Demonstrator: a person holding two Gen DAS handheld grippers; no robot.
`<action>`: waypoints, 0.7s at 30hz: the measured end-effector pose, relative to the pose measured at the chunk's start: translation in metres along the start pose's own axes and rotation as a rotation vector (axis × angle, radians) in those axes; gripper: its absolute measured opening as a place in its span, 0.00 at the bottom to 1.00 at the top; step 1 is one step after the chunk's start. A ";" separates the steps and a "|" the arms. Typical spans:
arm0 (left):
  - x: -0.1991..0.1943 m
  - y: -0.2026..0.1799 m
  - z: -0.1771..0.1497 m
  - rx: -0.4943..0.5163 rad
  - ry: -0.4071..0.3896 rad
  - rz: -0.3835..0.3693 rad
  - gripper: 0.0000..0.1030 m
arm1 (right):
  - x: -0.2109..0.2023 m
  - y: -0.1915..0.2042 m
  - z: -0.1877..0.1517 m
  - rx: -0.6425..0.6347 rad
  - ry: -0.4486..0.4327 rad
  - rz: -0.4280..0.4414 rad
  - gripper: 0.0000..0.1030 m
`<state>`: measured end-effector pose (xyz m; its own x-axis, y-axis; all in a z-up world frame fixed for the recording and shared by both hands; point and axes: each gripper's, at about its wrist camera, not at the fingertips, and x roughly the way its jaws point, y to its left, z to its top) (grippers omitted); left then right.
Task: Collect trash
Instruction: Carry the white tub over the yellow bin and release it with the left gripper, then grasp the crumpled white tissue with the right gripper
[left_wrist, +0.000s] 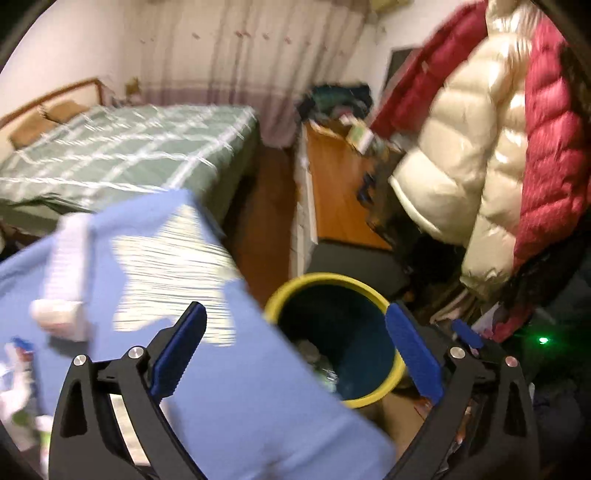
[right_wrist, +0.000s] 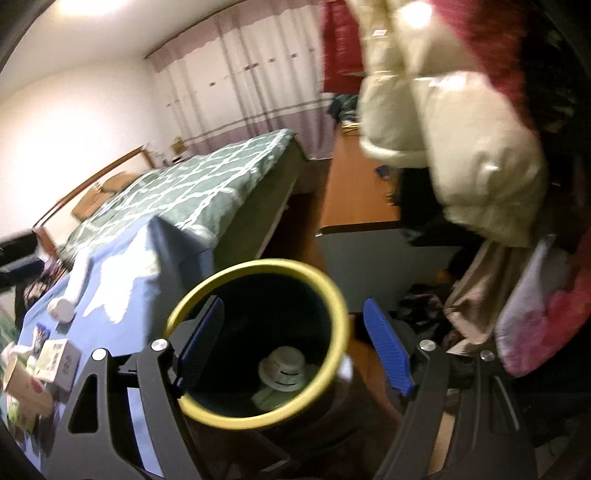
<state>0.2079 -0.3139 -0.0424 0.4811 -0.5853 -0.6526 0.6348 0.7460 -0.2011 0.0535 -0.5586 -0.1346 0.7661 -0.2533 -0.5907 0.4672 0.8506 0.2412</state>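
Two black grippers with blue pads are seen, one in each view, and both are held with fingers spread wide and nothing between the pads. Beyond the left gripper (left_wrist: 297, 347), one yellow-rimmed bin (left_wrist: 334, 336) is seen on the floor, partly framed by the fingers and closer to the right-hand pad (left_wrist: 413, 354). From the right gripper (right_wrist: 295, 347), the same bin (right_wrist: 258, 339) is viewed from above, its rim crossed by the left-hand pad (right_wrist: 201, 343). One pale round cup (right_wrist: 282, 367) and some crumpled scraps are seen at the bottom of the bin. One blue cloth (left_wrist: 229, 376) is draped over a surface beside the bin, with several small items on it. One bed (right_wrist: 192, 192) and two puffy jackets, one cream (left_wrist: 472, 147) and one red (left_wrist: 550, 155), are counted behind.
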 end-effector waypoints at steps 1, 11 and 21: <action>-0.019 0.015 -0.003 -0.012 -0.029 0.027 0.94 | 0.001 0.011 -0.002 -0.016 0.008 0.021 0.72; -0.160 0.166 -0.047 -0.151 -0.225 0.390 0.95 | 0.017 0.135 -0.017 -0.185 0.100 0.233 0.72; -0.224 0.304 -0.131 -0.329 -0.324 0.701 0.95 | 0.017 0.286 -0.006 -0.366 0.180 0.523 0.72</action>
<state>0.2138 0.0857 -0.0532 0.8801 0.0240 -0.4742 -0.0609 0.9962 -0.0626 0.1978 -0.3167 -0.0799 0.7509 0.2891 -0.5937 -0.1506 0.9504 0.2723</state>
